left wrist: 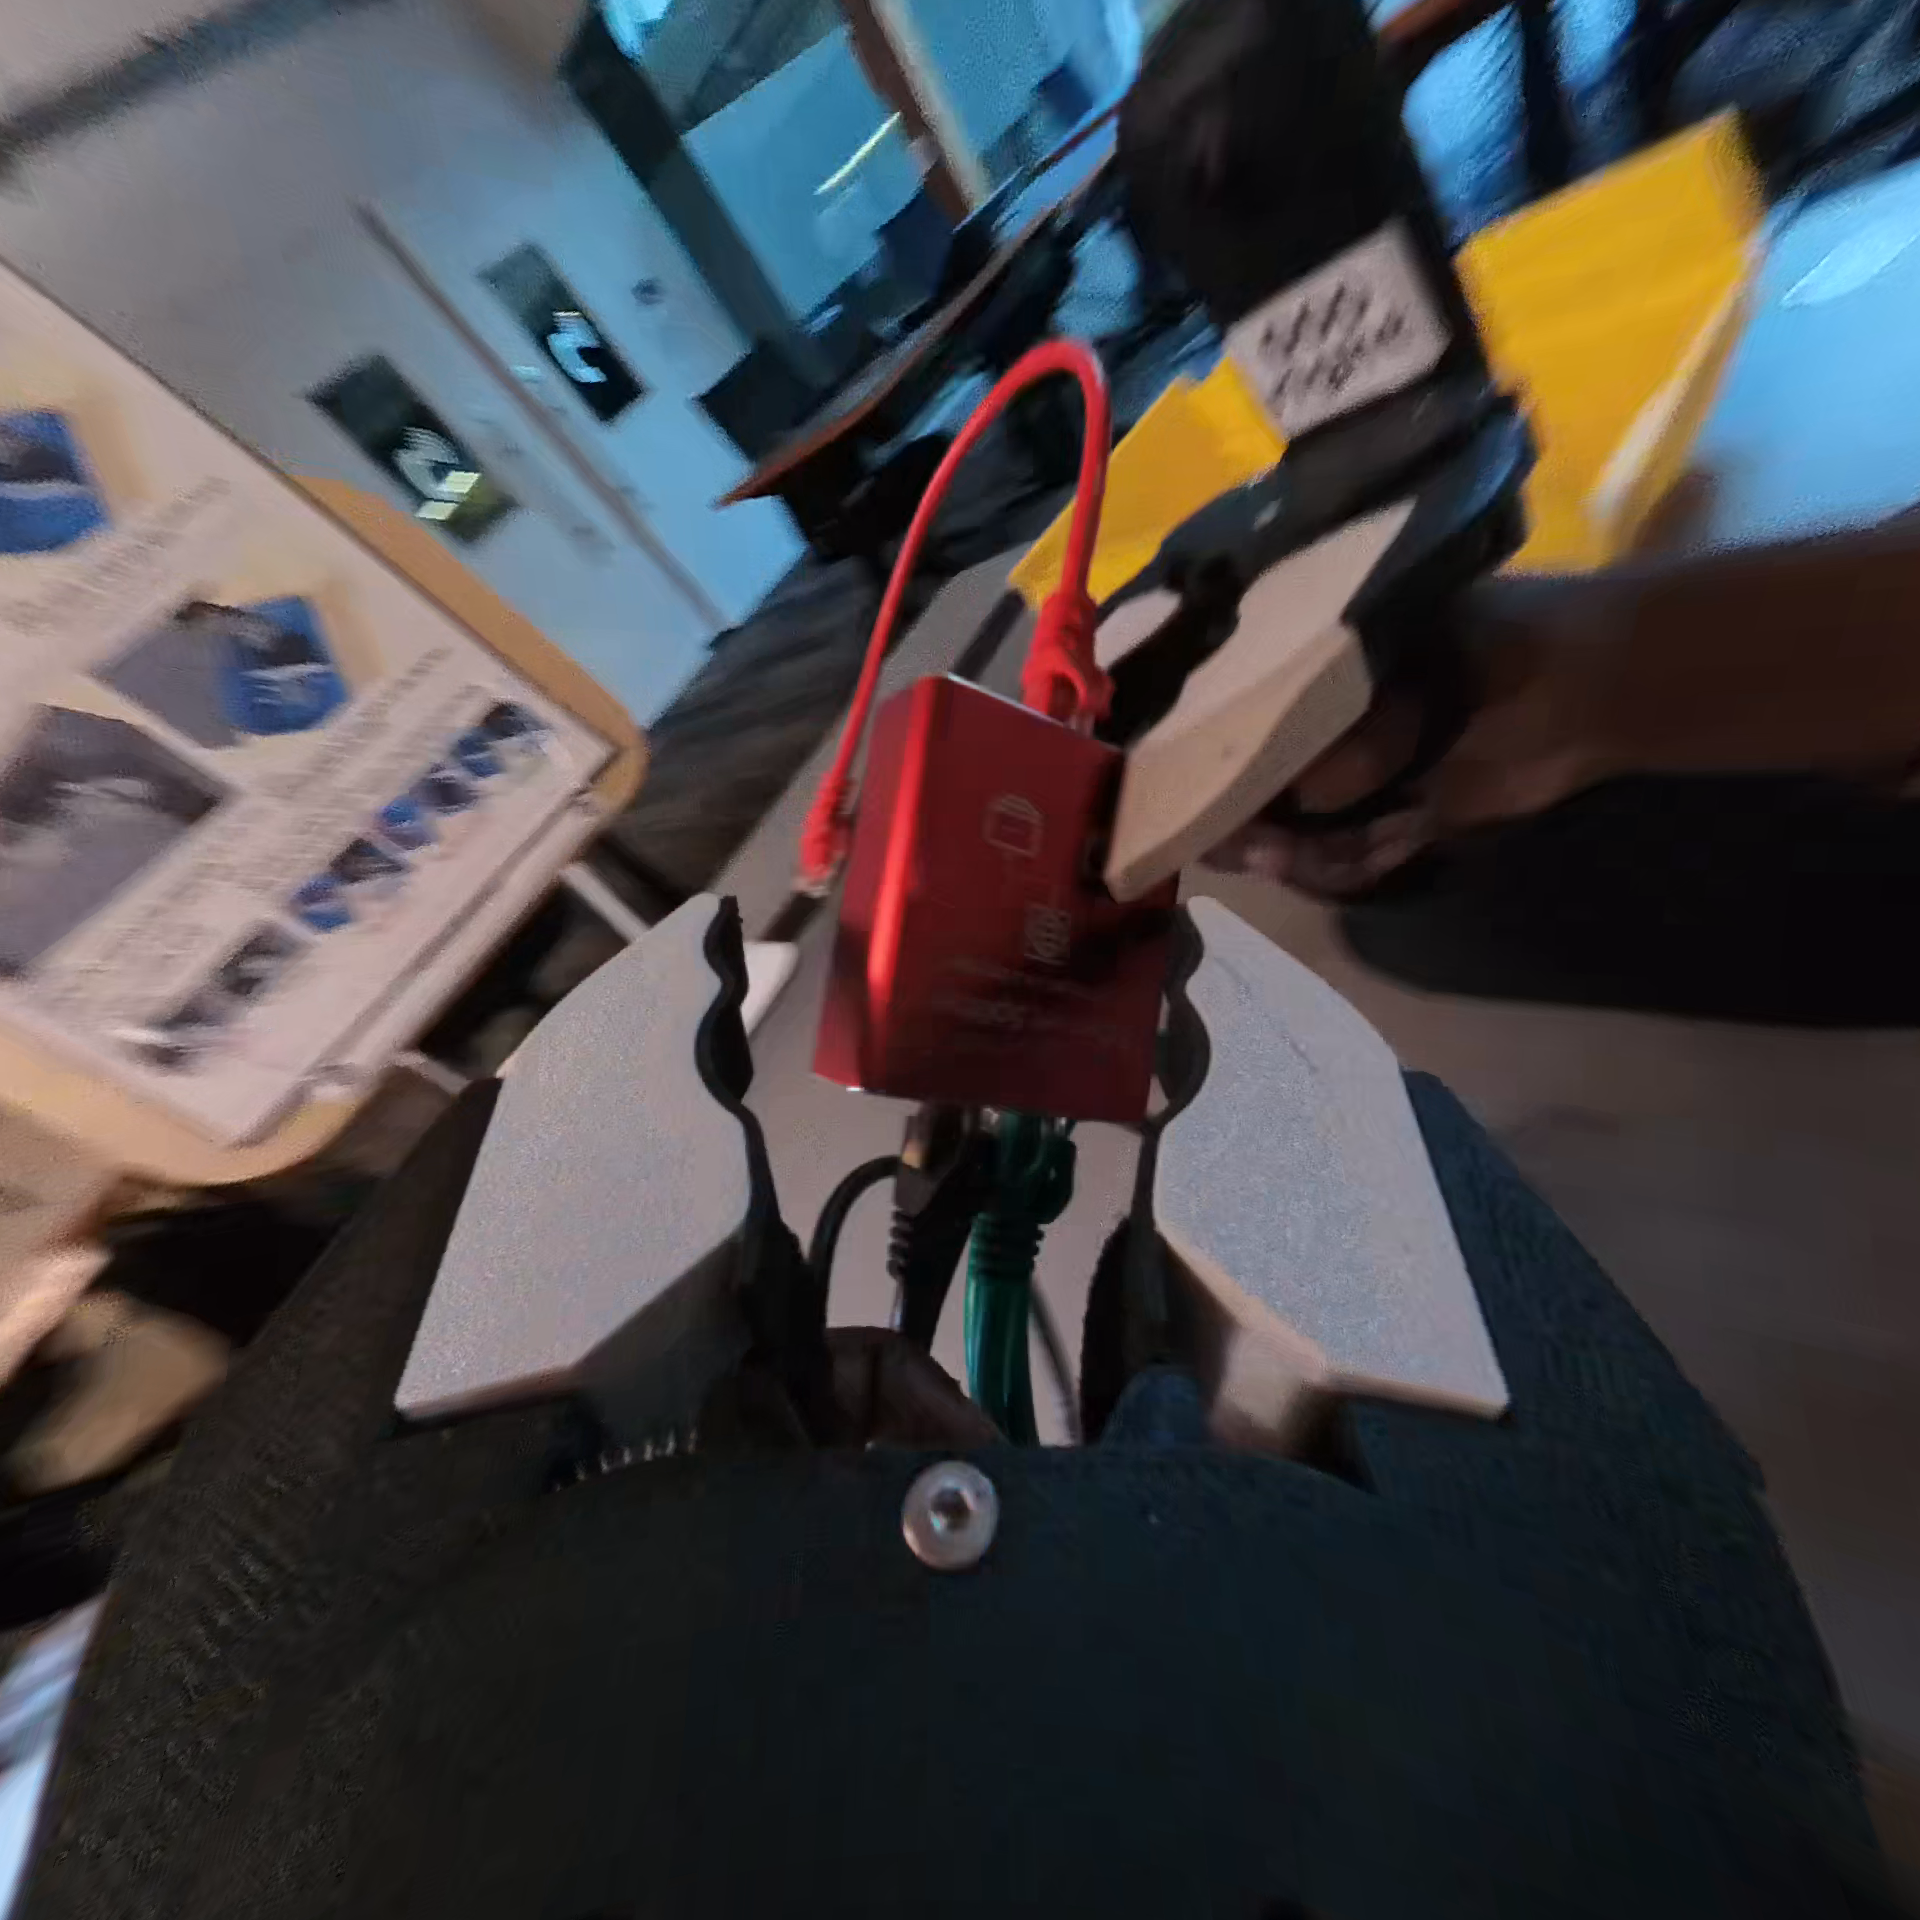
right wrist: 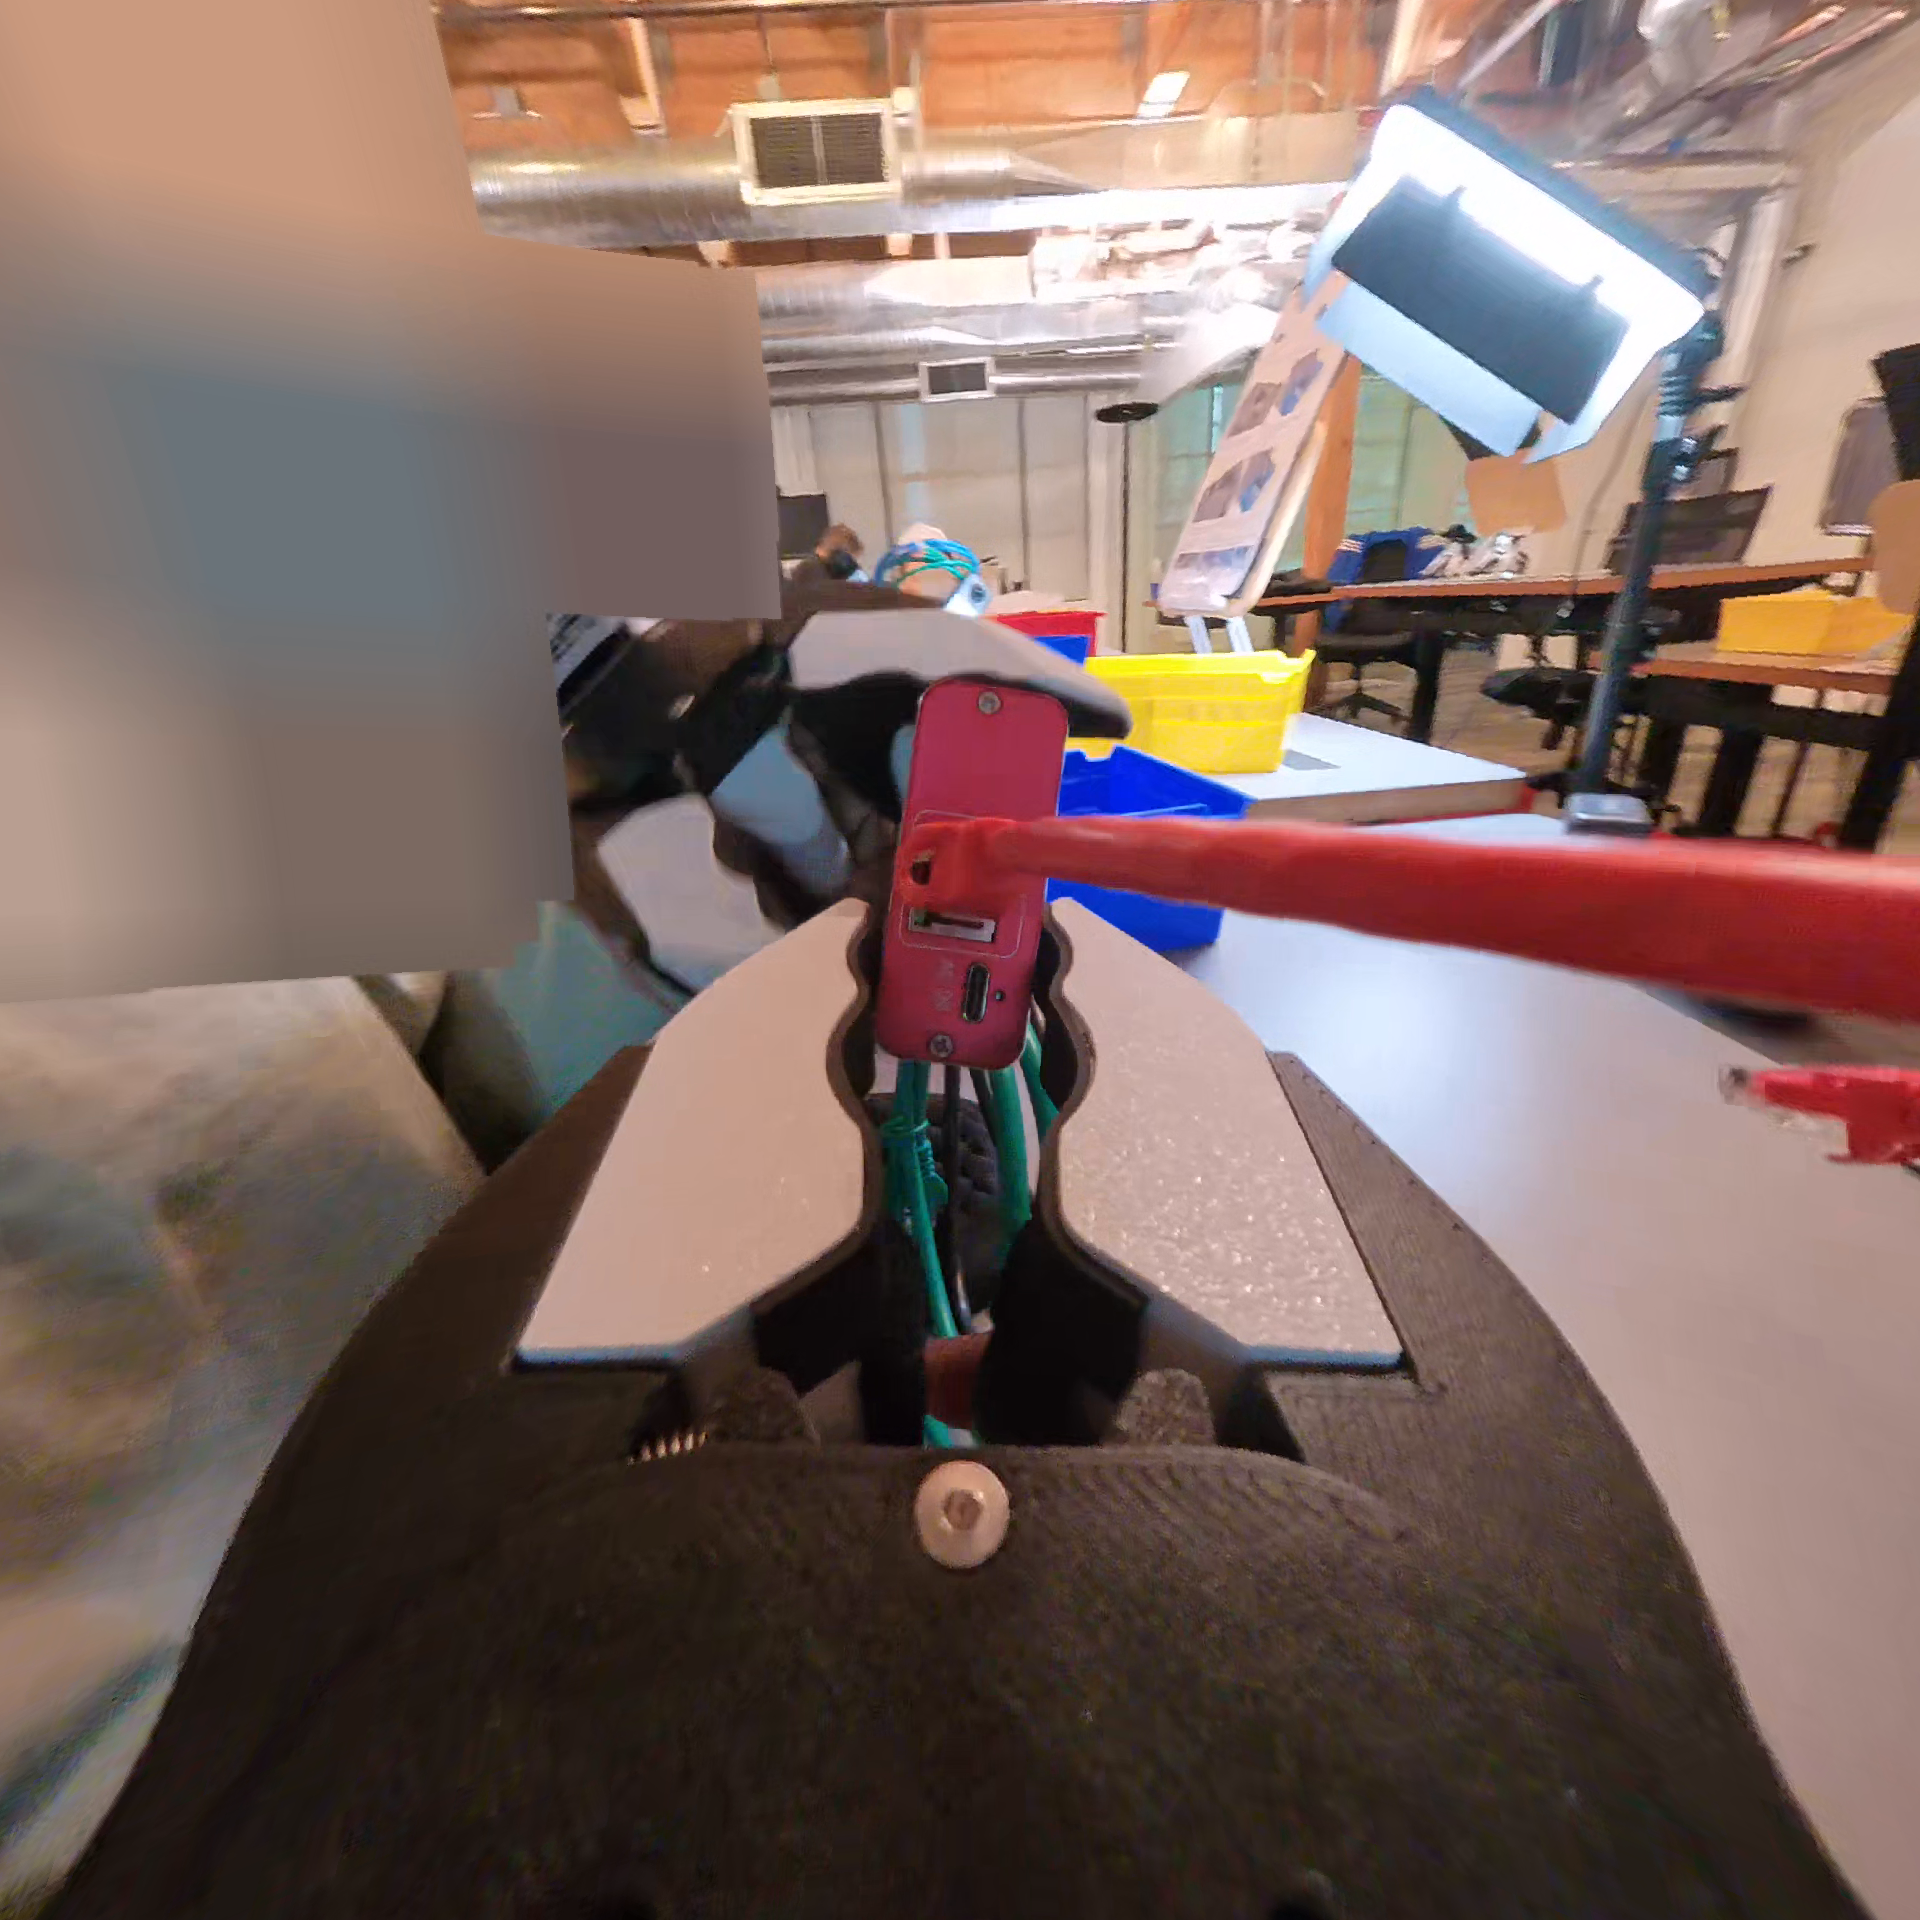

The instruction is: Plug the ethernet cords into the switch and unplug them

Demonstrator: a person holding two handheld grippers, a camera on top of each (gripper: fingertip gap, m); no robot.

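Red switch (right wrist: 971,883) sits clamped in your right tongs (right wrist: 961,977); left tongs (left wrist: 956,997) gape around it. Red cord (left wrist: 1060,644) is seated — next, grip its plug and pull.

Workshop-lab: exposed ductwork (right wrist: 644,187), studio light panel (right wrist: 1496,281), workbenches (right wrist: 1558,592), yellow bins (right wrist: 1195,707).
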